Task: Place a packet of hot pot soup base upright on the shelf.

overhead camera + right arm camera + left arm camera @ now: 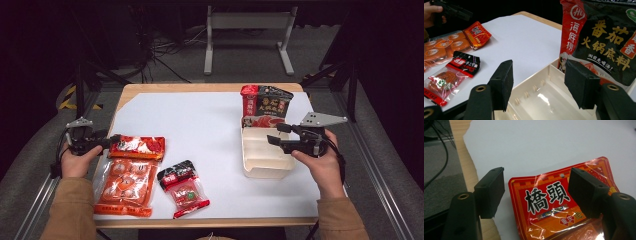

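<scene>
A large orange-red sauce packet [131,175] lies flat at the table's front left, its red header [549,202] printed with black characters. My left gripper [111,141] hovers at that header's left end, open, and the left gripper view shows its jaws straddling the header [537,175] without pressing on it. My right gripper [276,134] is held open over a white plastic box [265,170]; its jaws [539,67] have nothing between them. A black and red hotpot-base bag [267,107] stands upright in the box's far end [604,37].
A small black and red snack packet [182,187] lies to the right of the orange packet [446,80]. White paper [200,125] covers the wooden table [150,88]. A metal stand [247,30] and cables are on the floor beyond it.
</scene>
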{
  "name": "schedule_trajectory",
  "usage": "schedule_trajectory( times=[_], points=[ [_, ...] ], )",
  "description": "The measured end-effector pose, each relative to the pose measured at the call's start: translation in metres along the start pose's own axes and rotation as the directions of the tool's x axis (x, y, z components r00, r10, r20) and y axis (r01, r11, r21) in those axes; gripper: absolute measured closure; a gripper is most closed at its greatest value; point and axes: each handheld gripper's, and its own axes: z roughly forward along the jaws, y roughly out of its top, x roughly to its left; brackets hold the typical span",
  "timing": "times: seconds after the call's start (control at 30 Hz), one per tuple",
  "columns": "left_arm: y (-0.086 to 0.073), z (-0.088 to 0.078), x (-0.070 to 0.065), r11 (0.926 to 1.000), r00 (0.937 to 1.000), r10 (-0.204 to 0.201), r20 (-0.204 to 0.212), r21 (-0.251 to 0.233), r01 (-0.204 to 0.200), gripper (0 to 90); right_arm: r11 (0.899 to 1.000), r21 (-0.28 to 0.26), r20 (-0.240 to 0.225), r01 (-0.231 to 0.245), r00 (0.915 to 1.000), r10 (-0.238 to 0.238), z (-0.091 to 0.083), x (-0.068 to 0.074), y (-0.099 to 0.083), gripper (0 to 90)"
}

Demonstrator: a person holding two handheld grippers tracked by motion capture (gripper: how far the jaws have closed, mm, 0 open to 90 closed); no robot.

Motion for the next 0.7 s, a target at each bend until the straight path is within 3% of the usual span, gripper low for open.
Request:
schedule_trajectory(
  times=[0.2, 0.37, 0.53, 0.7],
  points=[
    [-0.006, 0.01, 0.007, 0.9987, 0.9995, -0.033, 0.0, 0.039, 0.033, 29.1, 1.0, 0.008, -0.004, -0.007, 1.0, 0.007, 0.002, -0.002, -0.003, 40.2],
    [-0.008, 0.015, 0.008, 0.9975, 0.9995, -0.031, -0.008, 0.063, 0.032, 28.7, 1.0, 0.011, -0.008, -0.009, 0.9999, 0.01, 0.003, -0.002, -0.004, 39.9],
    [-0.008, 0.02, 0.006, 0.995, 0.9995, -0.031, 0.007, 0.095, 0.03, 27.6, 1.0, 0.026, -0.014, -0.015, 0.9998, 0.016, 0.007, -0.003, -0.006, 39.8],
    [-0.01, 0.026, 0.006, 0.9877, 0.9988, -0.035, 0.033, 0.154, 0.029, 26.5, 1.0, 0.023, -0.016, -0.016, 0.9997, 0.016, 0.007, -0.003, -0.005, 39.6]
  ],
)
